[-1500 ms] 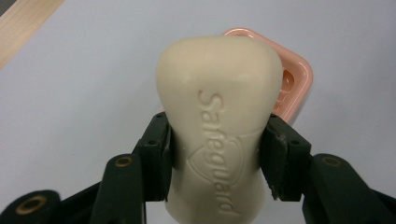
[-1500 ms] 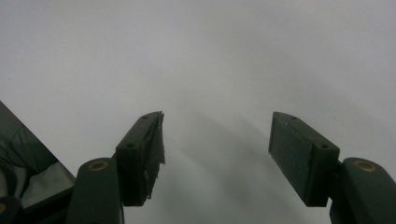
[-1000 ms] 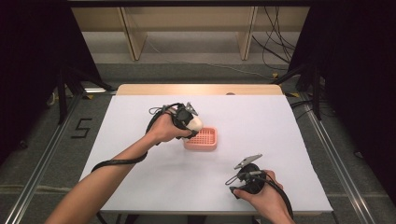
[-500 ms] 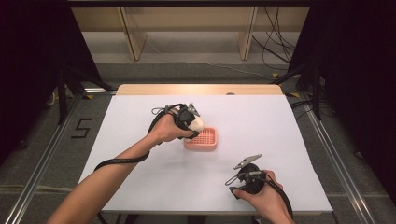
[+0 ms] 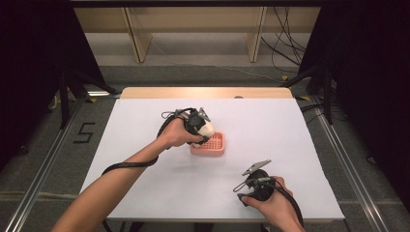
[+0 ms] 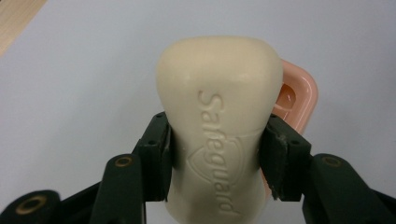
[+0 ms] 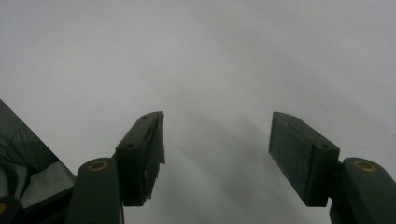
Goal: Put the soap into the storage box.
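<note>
A cream soap bar [image 6: 219, 116] with an embossed word on its face is clamped between the pads of my left gripper [image 6: 217, 158]. In the high view the soap bar [image 5: 207, 129] and the left gripper [image 5: 200, 126] hover over the left end of a pink soap dish [image 5: 212, 146] near the table's middle. A corner of that pink dish [image 6: 294, 100] peeks out behind the bar. My right gripper [image 7: 217, 158] stands open with nothing between its pads, and in the high view the right gripper [image 5: 254, 181] rests low by the table's front right.
The white table top [image 5: 270, 125] stretches wide around the dish, with a wooden strip [image 5: 208, 93] along its far edge. Cables trail from both grippers. Dark curtains and metal rails flank the table.
</note>
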### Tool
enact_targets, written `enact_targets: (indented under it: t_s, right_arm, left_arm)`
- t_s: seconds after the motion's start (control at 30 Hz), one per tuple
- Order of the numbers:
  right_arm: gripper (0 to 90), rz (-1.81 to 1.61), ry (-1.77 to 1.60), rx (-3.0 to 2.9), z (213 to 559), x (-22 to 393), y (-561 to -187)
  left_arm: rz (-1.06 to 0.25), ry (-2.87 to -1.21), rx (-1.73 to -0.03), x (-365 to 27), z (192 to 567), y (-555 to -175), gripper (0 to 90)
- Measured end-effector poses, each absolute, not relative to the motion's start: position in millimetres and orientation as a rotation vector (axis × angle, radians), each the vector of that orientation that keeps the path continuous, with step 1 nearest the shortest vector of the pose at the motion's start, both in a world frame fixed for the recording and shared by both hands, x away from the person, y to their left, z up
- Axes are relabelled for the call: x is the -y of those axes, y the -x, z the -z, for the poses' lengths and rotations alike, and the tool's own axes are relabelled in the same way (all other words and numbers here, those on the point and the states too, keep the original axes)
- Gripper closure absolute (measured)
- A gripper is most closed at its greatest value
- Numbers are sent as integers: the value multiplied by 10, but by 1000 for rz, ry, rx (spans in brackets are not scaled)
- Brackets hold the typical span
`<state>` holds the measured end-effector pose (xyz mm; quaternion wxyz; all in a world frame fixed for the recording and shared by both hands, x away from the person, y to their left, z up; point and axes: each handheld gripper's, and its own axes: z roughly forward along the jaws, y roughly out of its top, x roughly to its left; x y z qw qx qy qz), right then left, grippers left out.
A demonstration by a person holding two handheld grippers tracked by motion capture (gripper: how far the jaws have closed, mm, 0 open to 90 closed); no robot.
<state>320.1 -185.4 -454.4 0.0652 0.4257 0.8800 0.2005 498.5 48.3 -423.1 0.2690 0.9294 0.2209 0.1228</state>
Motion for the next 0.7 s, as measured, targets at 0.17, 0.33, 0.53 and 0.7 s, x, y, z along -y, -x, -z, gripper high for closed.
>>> enact_targets:
  t_s: [0.17,0.33,0.53,0.7]
  right_arm:
    - [362,-607,-1277,-2658,4543,1856,-3204]
    - [362,-606,-1298,-2655,4544,1848,-3196]
    - [362,-602,-1293,-2656,4543,1850,-3197]
    - [362,-602,-1292,-2657,4543,1849,-3197]
  left_arm:
    - [-329,-2511,-593,-472,4251,-5002,492]
    - [-329,-2525,-583,-472,4282,-5025,492]
    - [-325,-2530,-579,-458,4303,-5040,491]
    - [-321,-2538,-570,-439,4313,-5046,491]
